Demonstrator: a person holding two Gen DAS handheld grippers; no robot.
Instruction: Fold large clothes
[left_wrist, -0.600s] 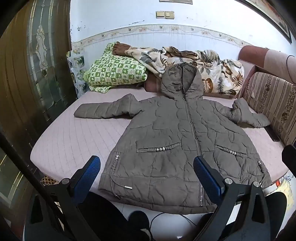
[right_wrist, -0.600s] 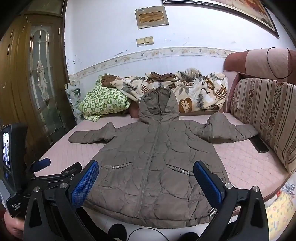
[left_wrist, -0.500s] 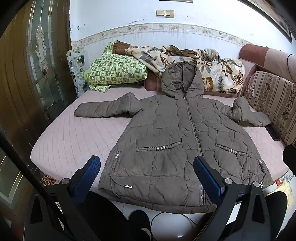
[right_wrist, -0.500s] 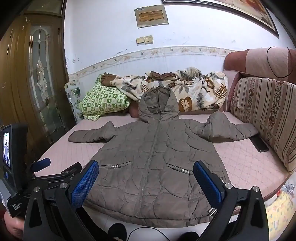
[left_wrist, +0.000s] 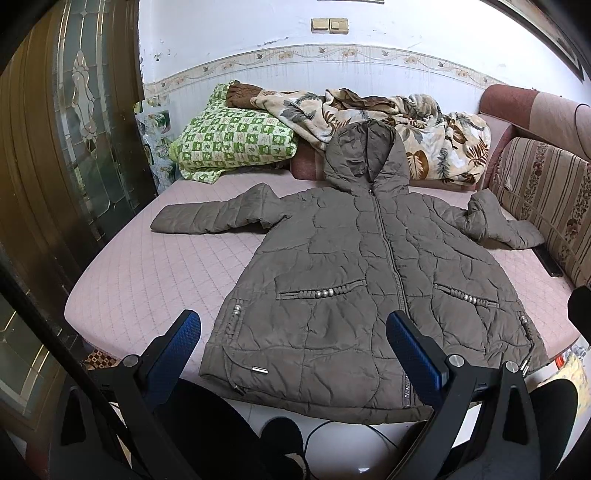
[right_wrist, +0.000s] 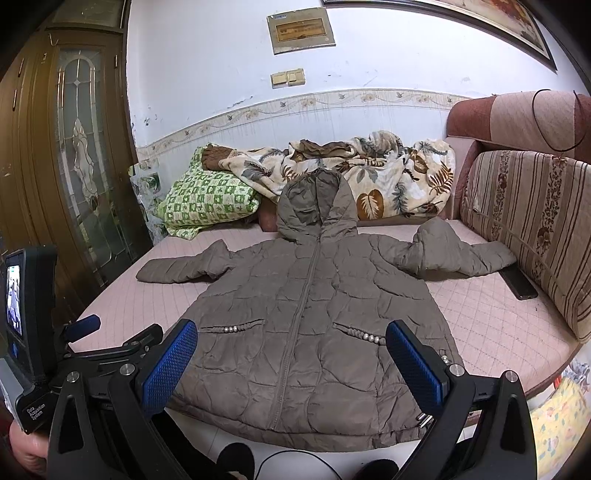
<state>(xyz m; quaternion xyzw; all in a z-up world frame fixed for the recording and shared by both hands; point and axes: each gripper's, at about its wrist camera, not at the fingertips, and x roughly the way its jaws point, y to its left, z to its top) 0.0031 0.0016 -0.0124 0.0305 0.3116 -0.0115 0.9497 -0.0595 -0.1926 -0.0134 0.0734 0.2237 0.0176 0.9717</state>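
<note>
**Coat spread flat, both grippers wide and empty ahead of the first fold**

The coat (left_wrist: 369, 280) lies face up on the bed (left_wrist: 147, 273), zipped, hood (right_wrist: 314, 206) propped against the blanket (right_wrist: 388, 173) at the far side, hem overhanging the near edge just beyond the fingertips. Left sleeve (left_wrist: 210, 218) runs flat and straight, ahead and to the left of the left gripper (left_wrist: 291, 354); right sleeve (right_wrist: 458, 254) is bunched, ahead and to the right of the right gripper (right_wrist: 291, 362), its cuff near the phone (right_wrist: 517, 282) and the striped cushion (right_wrist: 535, 221). Both grippers hover short of the hem with jaws fully spread and nothing between the pads; the left one also shows at the left edge of the right view.

Judged step: approach for the sleeve folds. To do it well, each gripper likely should pinch its own sleeve near the cuff, taking both padded layers, then carry it inward across the chest. The bunched right sleeve probably needs straightening first. Thick quilting may spring back, so press each fold flat. A pillow (left_wrist: 232, 144) lies far left, clear of the work
</note>
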